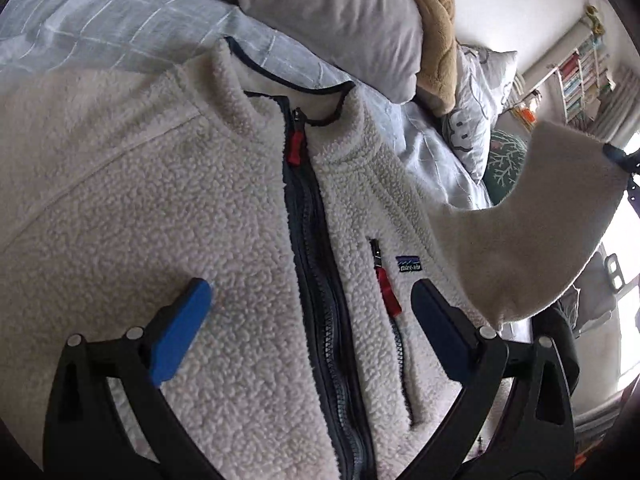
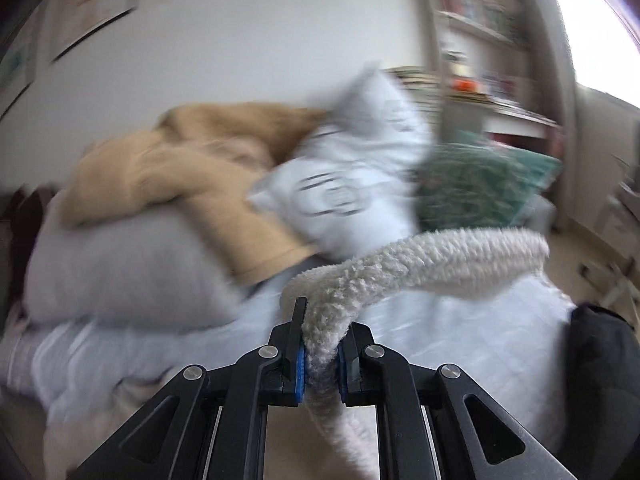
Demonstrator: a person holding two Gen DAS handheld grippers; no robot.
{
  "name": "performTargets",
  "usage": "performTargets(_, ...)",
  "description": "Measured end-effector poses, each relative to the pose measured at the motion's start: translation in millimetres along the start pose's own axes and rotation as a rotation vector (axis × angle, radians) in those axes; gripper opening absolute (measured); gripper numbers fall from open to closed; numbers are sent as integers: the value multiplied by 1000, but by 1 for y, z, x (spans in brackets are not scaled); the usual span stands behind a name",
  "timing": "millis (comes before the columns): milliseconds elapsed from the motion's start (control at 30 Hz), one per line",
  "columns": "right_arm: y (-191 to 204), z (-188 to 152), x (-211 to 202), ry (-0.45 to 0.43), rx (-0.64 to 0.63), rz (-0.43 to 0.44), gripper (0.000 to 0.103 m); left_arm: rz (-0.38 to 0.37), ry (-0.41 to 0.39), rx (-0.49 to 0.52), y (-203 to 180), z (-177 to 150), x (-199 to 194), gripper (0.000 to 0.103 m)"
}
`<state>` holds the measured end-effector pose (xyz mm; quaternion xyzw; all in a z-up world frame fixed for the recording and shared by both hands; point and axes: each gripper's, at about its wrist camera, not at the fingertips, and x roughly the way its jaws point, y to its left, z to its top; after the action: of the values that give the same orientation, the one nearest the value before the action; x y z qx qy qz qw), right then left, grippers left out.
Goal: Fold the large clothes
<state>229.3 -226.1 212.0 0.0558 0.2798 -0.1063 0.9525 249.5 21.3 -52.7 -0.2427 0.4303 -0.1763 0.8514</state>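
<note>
A cream fleece jacket (image 1: pixel 224 216) with a dark front zipper (image 1: pixel 316 280) and red pulls lies front-up on the bed. My left gripper (image 1: pixel 312 300) is open just above its chest, blue pads either side of the zipper. One sleeve (image 1: pixel 540 216) is lifted at the right of the left wrist view. My right gripper (image 2: pixel 320 356) is shut on that fleece sleeve (image 2: pixel 400 268), which arcs up and to the right from the pads. The right wrist view is blurred.
A pale blue checked bedsheet (image 1: pixel 120 28) covers the bed. A grey pillow (image 1: pixel 340 12), a tan blanket (image 2: pixel 180 168), a white printed pillow (image 2: pixel 352 184) and a green cushion (image 2: pixel 472 184) pile at the head. Bookshelves (image 1: pixel 580 76) stand beyond.
</note>
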Motion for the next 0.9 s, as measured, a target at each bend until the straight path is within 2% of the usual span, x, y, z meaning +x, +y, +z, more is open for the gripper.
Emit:
performTargets(133,73,-44,8,84,-125,111,12,60,7,9,-2,5,-15,100)
performTargets(200,102,-74,18,141,-168,180,12,79,20,-31,6,8,-29,100)
performTargets(267,125,-114,31,225,-182,246,12,137,31,-93,16,10,-42,100)
performTargets(400,139,-190,66,397,-158,267,18,191,56,-170,33,11,-62,100)
performTargets(467,135,-230,87,520,-136,269,30,208,64,-177,33,12,-69,100)
performTargets(500,133,-244,93,556,-129,273,38,211,77,-177,33,11,-70,100)
performTargets(533,129,-253,90,536,-129,289,38,211,91,-179,33,11,-71,100)
performTargets(567,127,-254,79,514,-135,305,38,206,102,-176,31,11,-73,100)
performTargets(600,124,-252,74,526,-134,327,48,206,104,-169,28,11,-76,100)
performTargets(633,121,-249,68,552,-127,358,62,214,100,-162,26,10,-79,100)
performTargets(667,115,-244,59,584,-121,399,67,235,87,-141,18,10,-83,100)
performTargets(733,103,-235,42,594,-142,426,69,260,71,-90,2,8,-88,100)
performTargets(767,92,-229,30,576,-161,412,69,264,69,-63,-7,7,-89,100)
performTargets(900,40,-218,8,445,-113,284,69,302,80,132,-71,-4,-68,100)
